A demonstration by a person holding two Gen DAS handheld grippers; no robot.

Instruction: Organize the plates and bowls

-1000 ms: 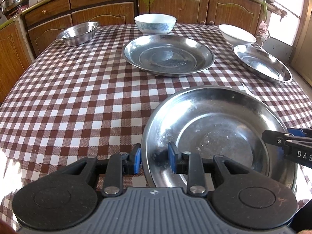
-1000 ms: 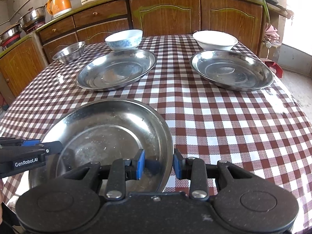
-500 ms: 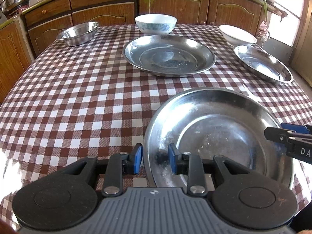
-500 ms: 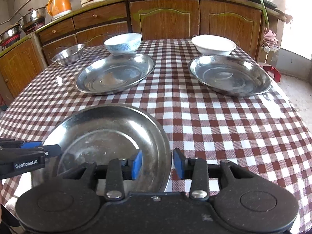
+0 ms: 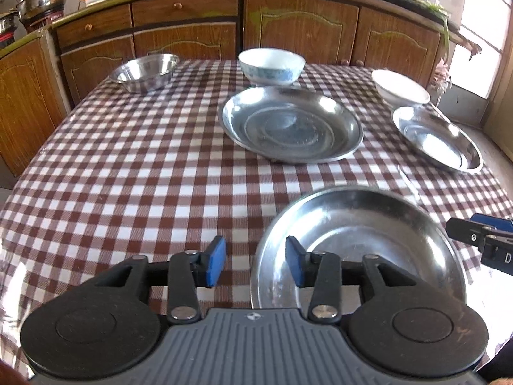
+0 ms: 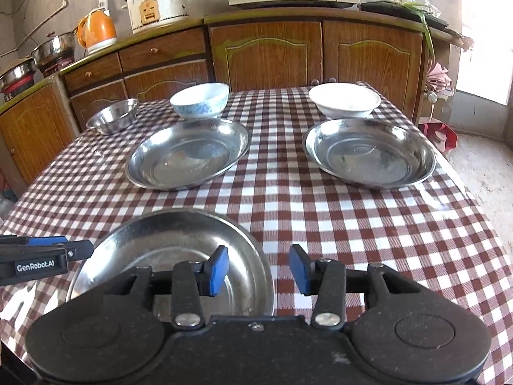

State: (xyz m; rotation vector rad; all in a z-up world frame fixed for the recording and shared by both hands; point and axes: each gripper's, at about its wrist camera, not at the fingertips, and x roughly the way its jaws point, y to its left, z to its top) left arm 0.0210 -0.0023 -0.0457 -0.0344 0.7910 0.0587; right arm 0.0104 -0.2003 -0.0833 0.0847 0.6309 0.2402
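A steel plate (image 5: 362, 243) (image 6: 179, 243) lies on the checked tablecloth at the near edge. My left gripper (image 5: 255, 263) straddles its left rim. The blue pads stand clear of the metal and the jaws are opening. My right gripper (image 6: 259, 269) straddles the plate's right rim in the same way, jaws opening, pads off the rim. Each gripper shows in the other's view, the right gripper (image 5: 461, 224) and the left gripper (image 6: 77, 244). Farther back lie a middle steel plate (image 5: 290, 125) (image 6: 187, 155) and a right steel plate (image 5: 437, 139) (image 6: 368, 154).
Along the far side of the table (image 5: 128, 176) (image 6: 352, 224) stand a steel bowl (image 5: 144, 72) (image 6: 112, 117), a blue-patterned bowl (image 5: 271, 65) (image 6: 200, 101) and a white bowl (image 5: 400, 91) (image 6: 344, 101). Wooden cabinets (image 6: 269, 54) with kitchen appliances rise behind.
Both grippers' jaws have widened away from the near plate's rim. Both views have drawn back and tipped up a little, so more of the cabinets shows.
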